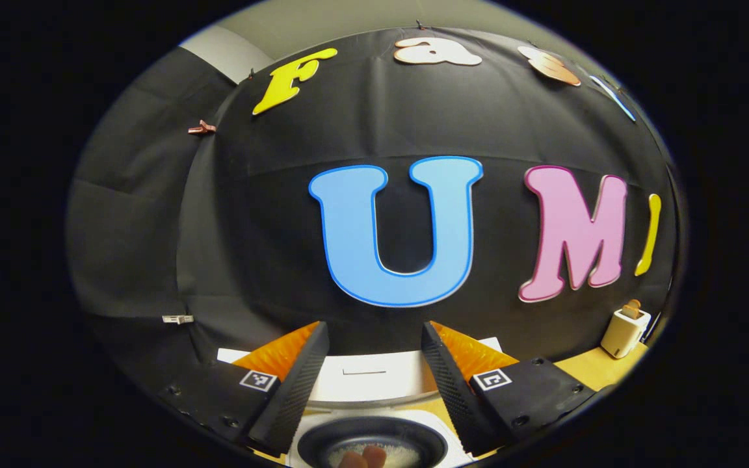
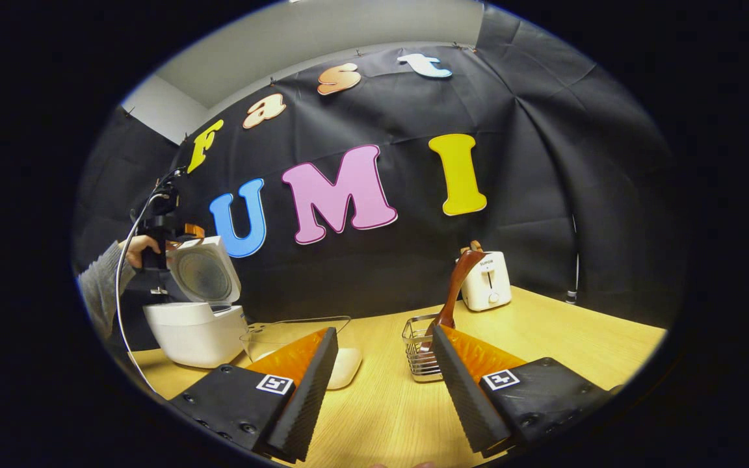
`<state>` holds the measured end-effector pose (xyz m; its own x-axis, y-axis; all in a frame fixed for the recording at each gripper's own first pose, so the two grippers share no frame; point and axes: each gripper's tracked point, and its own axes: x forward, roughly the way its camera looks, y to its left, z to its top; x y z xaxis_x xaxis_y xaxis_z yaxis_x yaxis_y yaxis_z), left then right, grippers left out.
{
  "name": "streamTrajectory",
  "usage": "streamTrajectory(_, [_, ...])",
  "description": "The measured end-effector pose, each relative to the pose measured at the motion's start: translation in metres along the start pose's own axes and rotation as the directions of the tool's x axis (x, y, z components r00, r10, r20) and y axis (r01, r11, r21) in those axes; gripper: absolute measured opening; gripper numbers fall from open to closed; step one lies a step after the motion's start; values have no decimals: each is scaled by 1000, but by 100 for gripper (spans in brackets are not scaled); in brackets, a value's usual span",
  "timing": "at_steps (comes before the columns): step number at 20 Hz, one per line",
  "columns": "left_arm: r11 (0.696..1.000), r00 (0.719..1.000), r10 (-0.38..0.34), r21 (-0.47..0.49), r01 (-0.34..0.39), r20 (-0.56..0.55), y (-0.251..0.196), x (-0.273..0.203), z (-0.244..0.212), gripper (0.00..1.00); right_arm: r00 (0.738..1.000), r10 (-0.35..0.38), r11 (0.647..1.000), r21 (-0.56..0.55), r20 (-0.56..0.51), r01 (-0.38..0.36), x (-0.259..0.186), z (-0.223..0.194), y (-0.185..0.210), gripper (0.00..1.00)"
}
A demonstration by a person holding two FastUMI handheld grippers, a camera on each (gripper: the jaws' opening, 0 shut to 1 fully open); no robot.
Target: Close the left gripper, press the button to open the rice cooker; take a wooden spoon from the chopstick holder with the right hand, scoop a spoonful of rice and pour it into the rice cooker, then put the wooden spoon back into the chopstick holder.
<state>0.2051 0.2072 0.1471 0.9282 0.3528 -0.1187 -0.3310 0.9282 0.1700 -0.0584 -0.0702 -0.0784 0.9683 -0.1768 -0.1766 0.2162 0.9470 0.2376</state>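
Meanwhile the left gripper hangs above the open cooker, its fingers spread wide and gripping nothing. Between them, in the left gripper view, the raised white lid stands just ahead and the dark pot lies below with pale rice in its bottom. A toaster sits far to the right on the table.

From the right gripper view, the right gripper is also wide apart and empty, low over the wooden table. Just past its right finger stands the wire holder, with the wooden spoon leaning upright in it. A clear bowl rests near the left finger, holding something white, partly hidden. Further left the cooker stands with its lid tipped up, and a sleeved hand holds the other gripper above it. The toaster stands behind the holder, near the wall
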Motion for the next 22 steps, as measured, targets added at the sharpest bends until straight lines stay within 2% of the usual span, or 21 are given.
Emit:
streamTrajectory(5, [1000,999,-13,-9,13,-49,-13,-60,-46,95,1000,8,1000,2,16,-8,-10,8,-3,90])
streamTrajectory(11, [998,992,-22,-60,15,-121,-27,-95,-109,97,1000,10,1000,3,25,-10,-18,13,-6,90])
streamTrajectory(16, [996,976,-47,-84,30,-211,-30,-108,-148,97,999,22,1000,11,27,-22,-20,16,-3,90])
streamTrajectory(19, [989,947,-80,-143,36,-311,-30,-110,-178,97,999,29,1000,6,28,-29,-21,16,-1,90])
streamTrajectory(22, [986,945,-103,-157,56,-311,-29,-109,-175,96,999,30,999,16,27,-31,-20,17,-1,90])
